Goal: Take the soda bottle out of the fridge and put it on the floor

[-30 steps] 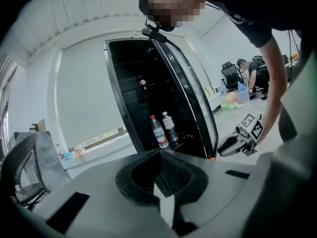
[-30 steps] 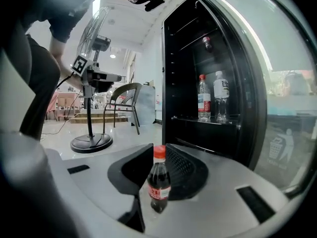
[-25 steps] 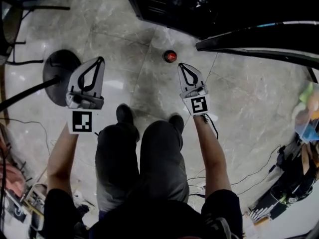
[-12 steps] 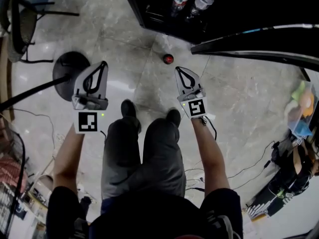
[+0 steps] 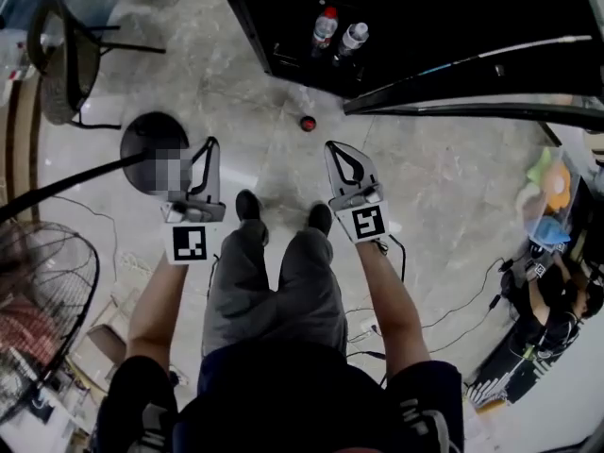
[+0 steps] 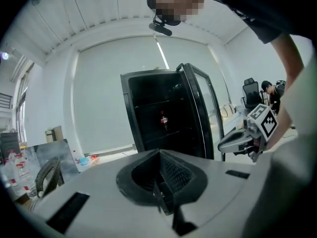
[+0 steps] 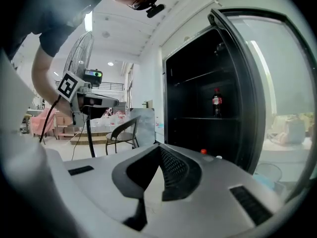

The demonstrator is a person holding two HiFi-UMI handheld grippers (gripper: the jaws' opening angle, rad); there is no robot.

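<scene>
Right gripper (image 5: 332,149), left gripper (image 5: 211,145), jaws together, empty — fridge (image 7: 190,133) open, soda bottle (image 7: 216,102) upright on shelf

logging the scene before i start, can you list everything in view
fridge: one, black, door open, ahead
soda bottle: one, dark with red label, on a fridge shelf
clear bottles: two, red-capped and white-capped, fridge bottom
red round thing: one, on the floor before the fridge, kind unclear
chair: one, dark, far left
stand base: one, black, round, by the left gripper
fan: one, wire grille, lower left
seated person: one, far right
left gripper: grey, shut, empty
right gripper: grey, shut, empty
</scene>
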